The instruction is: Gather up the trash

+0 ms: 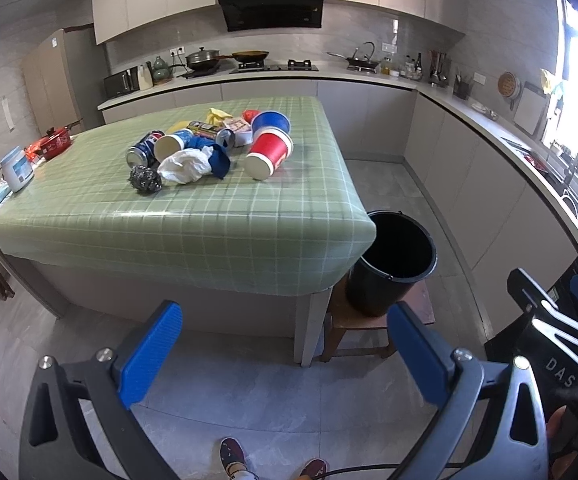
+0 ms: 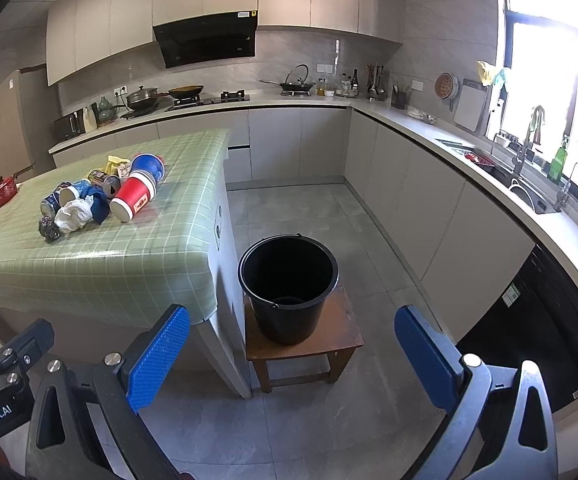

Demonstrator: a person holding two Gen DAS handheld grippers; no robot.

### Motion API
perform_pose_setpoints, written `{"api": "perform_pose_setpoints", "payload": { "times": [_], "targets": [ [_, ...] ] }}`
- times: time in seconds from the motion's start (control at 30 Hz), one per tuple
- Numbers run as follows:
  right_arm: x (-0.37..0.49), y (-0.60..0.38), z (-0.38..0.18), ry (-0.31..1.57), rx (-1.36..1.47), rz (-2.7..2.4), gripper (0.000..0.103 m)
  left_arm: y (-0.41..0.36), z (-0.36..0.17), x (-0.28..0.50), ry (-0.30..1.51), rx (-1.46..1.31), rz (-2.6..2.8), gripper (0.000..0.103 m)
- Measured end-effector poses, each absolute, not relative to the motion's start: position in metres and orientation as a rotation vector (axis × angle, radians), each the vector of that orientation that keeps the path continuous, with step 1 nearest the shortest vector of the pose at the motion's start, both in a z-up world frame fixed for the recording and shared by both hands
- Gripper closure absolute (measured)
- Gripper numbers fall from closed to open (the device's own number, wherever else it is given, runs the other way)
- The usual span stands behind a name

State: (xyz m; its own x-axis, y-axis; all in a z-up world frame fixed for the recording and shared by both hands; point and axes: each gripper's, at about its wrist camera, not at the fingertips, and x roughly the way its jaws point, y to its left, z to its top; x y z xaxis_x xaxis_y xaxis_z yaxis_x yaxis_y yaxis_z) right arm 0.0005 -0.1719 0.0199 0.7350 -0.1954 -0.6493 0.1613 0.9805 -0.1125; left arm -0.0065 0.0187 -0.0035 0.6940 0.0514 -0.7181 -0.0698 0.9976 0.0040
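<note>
On the table point(image 1: 89, 208), trash sits in one heap: three paper cups, two cans, one white wad; the red cup point(image 1: 269, 153) lies with its mouth toward the near edge. One empty black bucket point(image 2: 288, 280) stands on a stool point(image 2: 343, 338) beside the table. The left gripper point(image 1: 285, 356) and right gripper point(image 2: 293, 356) both gape wide, empty.

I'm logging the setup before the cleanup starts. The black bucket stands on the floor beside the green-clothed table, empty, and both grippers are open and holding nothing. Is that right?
Not quite: the black bucket stands on a small wooden stool, not on the floor, as the right wrist view shows. The rest holds: it is beside the green-clothed table, looks empty, and the left gripper and right gripper are open and hold nothing.
</note>
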Motion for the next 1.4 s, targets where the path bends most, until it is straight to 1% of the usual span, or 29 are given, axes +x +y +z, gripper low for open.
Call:
{"api": "perform_pose_setpoints", "payload": {
  "times": [0.4,0.67,1.13,1.4],
  "targets": [
    [0.031,-0.15,0.013,0.728,-0.054,-0.142,0.0,0.056,-0.009,0.012,0.811,-0.042,0.141,0.0],
    [0.061,-0.1,0.009,0.731,-0.082,-0.132,0.0,0.101,-0.01,0.043,0.815,-0.05,0.137,0.0],
    [0.126,0.0,-0.008,0.75,-0.05,-0.169,0.0,0.198,-0.017,0.11,0.835,-0.017,0.104,0.0],
    [0.158,0.027,-0.015,0.768,-0.063,-0.166,0.0,0.226,-0.028,0.141,0.854,-0.052,0.114,0.0]
  ]
}}
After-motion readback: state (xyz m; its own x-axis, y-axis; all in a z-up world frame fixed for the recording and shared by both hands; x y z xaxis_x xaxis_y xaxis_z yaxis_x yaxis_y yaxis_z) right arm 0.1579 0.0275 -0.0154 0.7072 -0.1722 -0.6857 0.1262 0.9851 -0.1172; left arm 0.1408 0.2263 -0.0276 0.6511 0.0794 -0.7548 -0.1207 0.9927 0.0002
